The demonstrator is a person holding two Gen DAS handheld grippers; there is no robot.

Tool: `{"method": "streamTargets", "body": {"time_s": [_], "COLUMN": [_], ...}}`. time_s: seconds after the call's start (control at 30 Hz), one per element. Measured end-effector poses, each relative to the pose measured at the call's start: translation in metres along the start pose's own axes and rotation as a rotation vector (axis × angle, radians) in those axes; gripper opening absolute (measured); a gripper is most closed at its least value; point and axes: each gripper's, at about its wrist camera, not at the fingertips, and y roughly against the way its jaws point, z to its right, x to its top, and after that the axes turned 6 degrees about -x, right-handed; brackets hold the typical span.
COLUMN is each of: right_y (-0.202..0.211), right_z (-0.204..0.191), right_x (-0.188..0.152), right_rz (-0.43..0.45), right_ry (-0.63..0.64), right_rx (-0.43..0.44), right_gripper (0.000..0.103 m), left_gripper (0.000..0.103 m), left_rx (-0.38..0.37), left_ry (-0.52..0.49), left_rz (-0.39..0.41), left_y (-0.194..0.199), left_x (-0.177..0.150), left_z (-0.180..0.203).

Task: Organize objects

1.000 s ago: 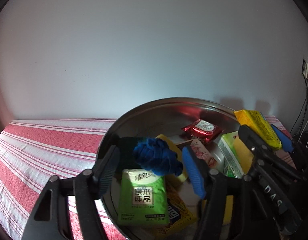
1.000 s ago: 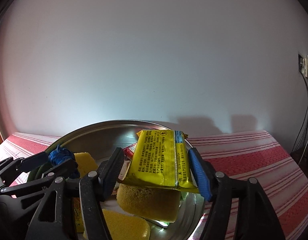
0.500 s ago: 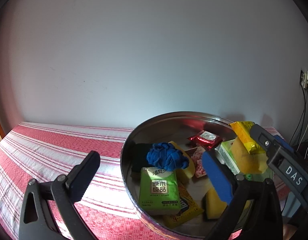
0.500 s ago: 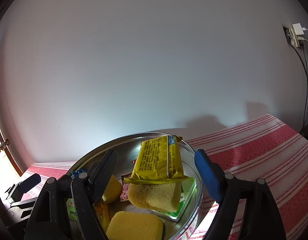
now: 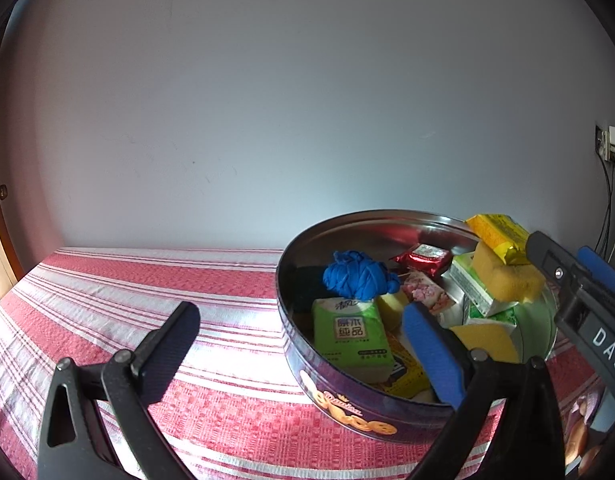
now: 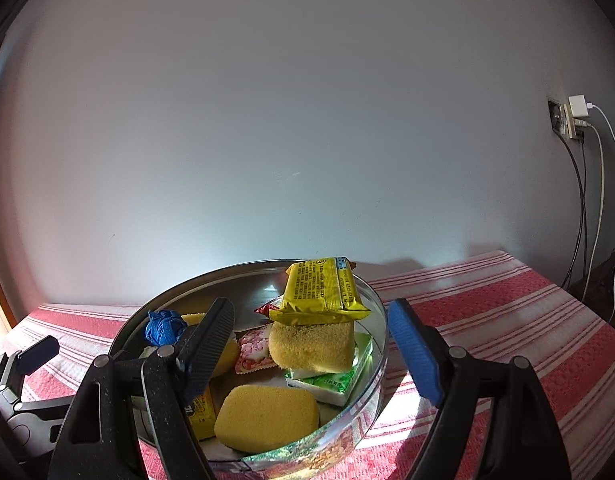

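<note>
1. Red-and-white striped cloth (image 5: 211, 280) covers the table; a round metal tin (image 5: 347, 404) sits on it toward the right in the left wrist view, near a pale wall (image 5: 267, 100).
2. Left gripper (image 5: 299, 344) is tilted a little downward, held near the tin's left side. Jaws spread wide and have just been opening; nothing between them. The blue pad (image 5: 431, 356) overlaps the tin's near rim in the picture; whether it touches, cannot tell. The black pad (image 5: 167, 352) hangs over bare cloth.
3. Right gripper (image 6: 311, 356) points nearly level at the tin from its near side. Jaws well apart, just been opening, gripping nothing.
4. Tin contents: yellow packet (image 6: 323, 292) lies on a sponge (image 6: 311, 348), which rests on a green pack (image 6: 335, 384). A second sponge (image 6: 267, 416) lies at the near edge.
5. Also in the tin: blue cloth ball (image 5: 357, 280), green tissue pack (image 5: 349, 332), red packet (image 5: 423, 258), pink wrapper (image 5: 425, 296).
6. Wall socket with cables (image 6: 571, 120) at far right.
</note>
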Motion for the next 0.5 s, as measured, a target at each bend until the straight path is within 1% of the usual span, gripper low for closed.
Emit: {"method": "streamTargets", "body": {"time_s": [0.07, 0.17, 0.2, 0.27, 0.3, 0.4, 0.5], "right_y": [0.012, 0.018, 0.02, 0.023, 0.025, 0.033, 0.036], "right_z": [-0.004, -0.001, -0.002, -0.001, 0.001, 0.004, 0.009], "right_x": [-0.001, -0.005, -0.005, -0.006, -0.006, -0.006, -0.009], "right_rz": [0.027, 0.059, 0.065, 0.08, 0.089, 0.109, 0.124], "right_ry": [0.008, 0.011, 0.011, 0.011, 0.008, -0.002, -0.007], "right_rx": [-0.016, -0.035, -0.042, -0.053, -0.063, -0.08, -0.093], "right_gripper": [0.081, 0.081, 0.081, 0.081, 0.082, 0.085, 0.086], "left_gripper": [0.103, 0.103, 0.103, 0.103, 0.103, 0.103, 0.103], "left_rx": [-0.003, -0.009, -0.009, -0.007, -0.006, -0.01, -0.013], "left_ry": [-0.002, -0.009, -0.009, -0.007, -0.009, -0.014, -0.018], "left_rz": [0.013, 0.028, 0.038, 0.059, 0.062, 0.065, 0.073], "left_y": [0.006, 0.016, 0.011, 0.015, 0.009, 0.015, 0.019], "left_x": [-0.001, -0.001, -0.002, -0.003, -0.004, -0.005, -0.006], "left_z": [-0.001, -0.003, 0.0, -0.001, 0.003, 0.002, 0.003]}}
